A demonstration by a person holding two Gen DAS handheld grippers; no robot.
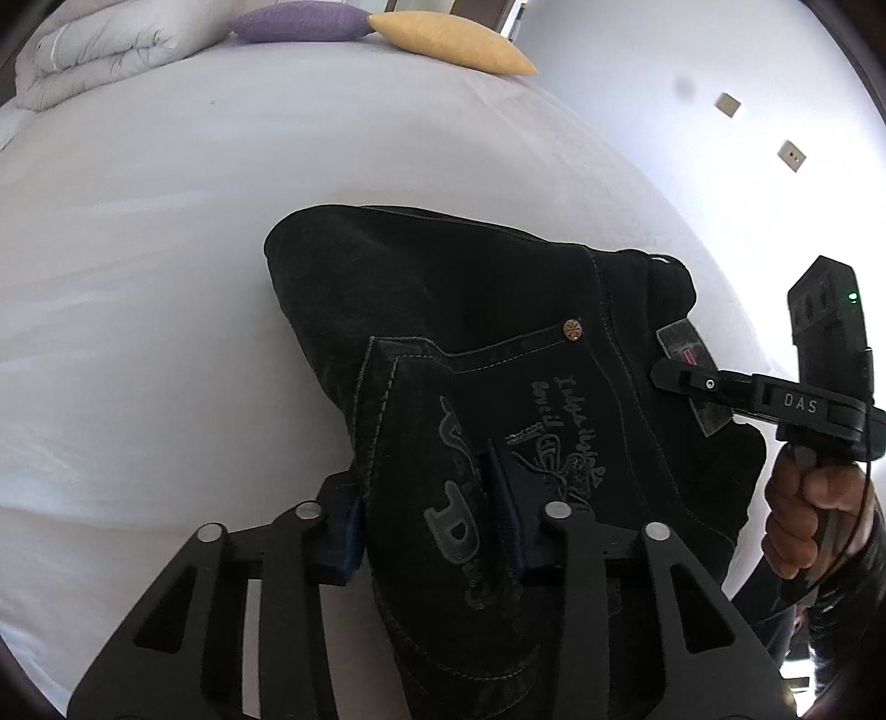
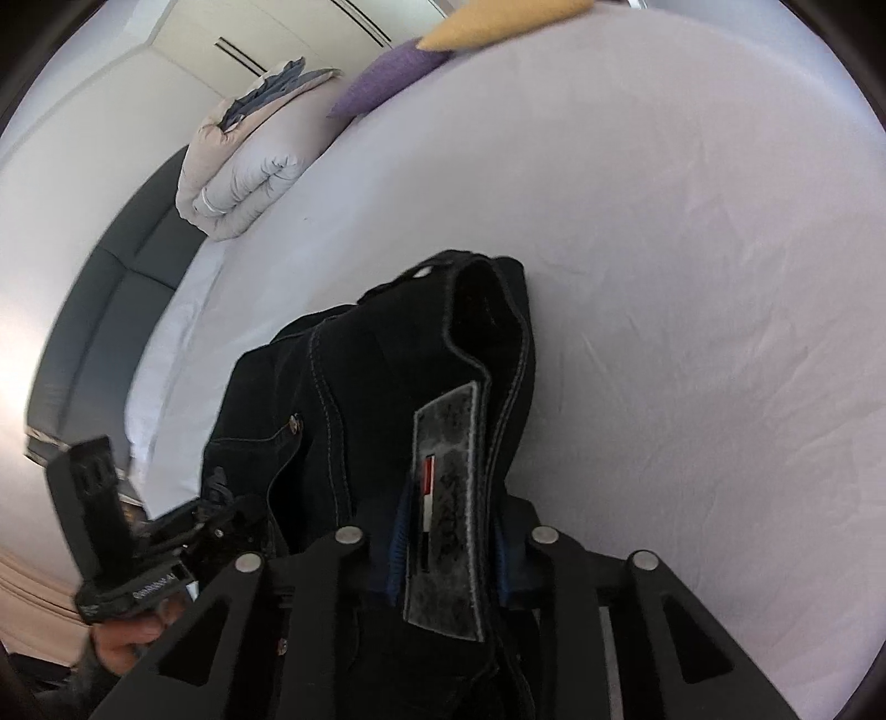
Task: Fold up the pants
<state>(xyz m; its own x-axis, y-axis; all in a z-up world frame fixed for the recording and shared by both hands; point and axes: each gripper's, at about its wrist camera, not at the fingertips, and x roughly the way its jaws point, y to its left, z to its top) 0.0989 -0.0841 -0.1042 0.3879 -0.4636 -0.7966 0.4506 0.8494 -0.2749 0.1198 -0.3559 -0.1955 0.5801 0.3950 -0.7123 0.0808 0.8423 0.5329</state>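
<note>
Black jeans [image 1: 470, 310] lie bunched on a white bed sheet [image 1: 166, 249], back pocket with embroidery facing up. My left gripper [image 1: 426, 498] is shut on the jeans at the pocket edge, its blue pads pressing a fold of denim. In the right wrist view the same jeans [image 2: 387, 376] rise toward the camera. My right gripper [image 2: 451, 531] is shut on the waistband at the grey leather patch [image 2: 448, 498]. From the left wrist view the right gripper [image 1: 681, 379] shows at the patch, a hand behind it. The left gripper [image 2: 183, 531] appears low left in the right wrist view.
A folded white duvet [image 1: 99, 50] sits at the bed's far end beside a purple pillow [image 1: 299, 25] and a yellow pillow [image 1: 448, 41]. A white wall with sockets [image 1: 728, 104] lies to the right. A dark padded panel [image 2: 111, 288] borders the bed sheet [image 2: 692, 277].
</note>
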